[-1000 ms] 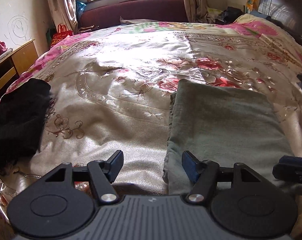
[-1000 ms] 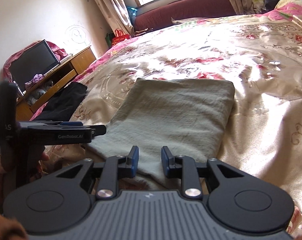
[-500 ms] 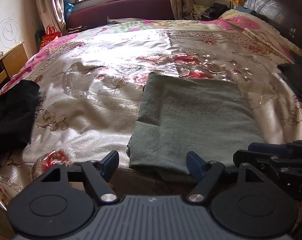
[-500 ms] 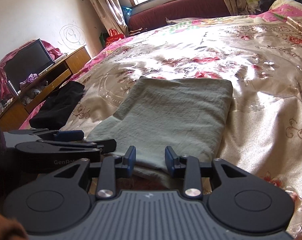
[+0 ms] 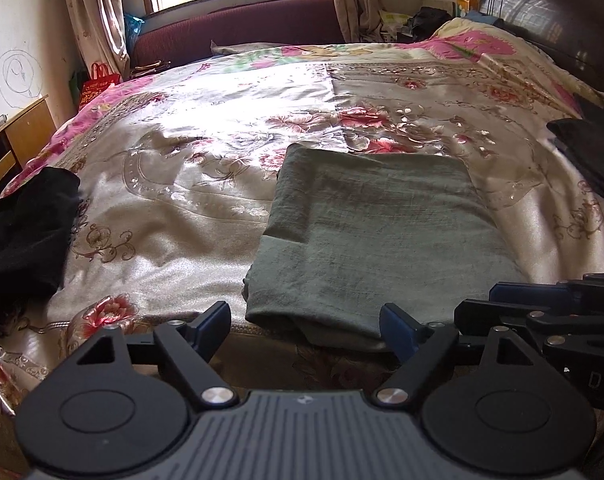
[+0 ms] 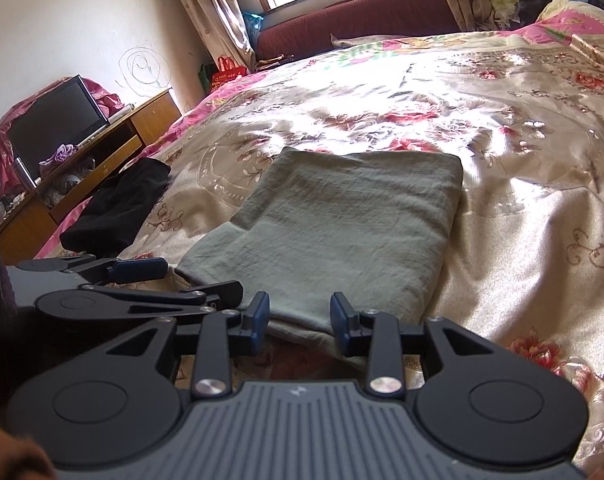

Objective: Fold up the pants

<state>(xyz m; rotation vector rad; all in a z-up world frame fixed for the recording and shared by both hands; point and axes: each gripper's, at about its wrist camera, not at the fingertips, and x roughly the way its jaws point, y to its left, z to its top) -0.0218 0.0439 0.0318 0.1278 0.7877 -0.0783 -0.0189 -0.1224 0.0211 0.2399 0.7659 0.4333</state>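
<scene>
The grey-green pants [image 5: 377, 232] lie folded into a flat rectangle on the floral bedspread [image 5: 190, 168], near the bed's front edge; they also show in the right wrist view [image 6: 341, 232]. My left gripper [image 5: 305, 326] is open and empty, held just short of the fold's near edge. My right gripper [image 6: 300, 322] is open and empty, also just short of that near edge. The right gripper shows at the lower right of the left wrist view [image 5: 541, 320], and the left gripper shows at the left of the right wrist view [image 6: 142, 284].
A black garment [image 5: 26, 224] lies on the bed's left edge, seen too in the right wrist view [image 6: 118, 208]. Another dark garment [image 5: 589, 152] lies at the right. A wooden TV stand [image 6: 82, 160] with a screen [image 6: 54, 124] stands left of the bed.
Both grippers have drawn back from the folded pants toward the bed's front edge. The right gripper's jaws have opened wider. The pants have not moved.
</scene>
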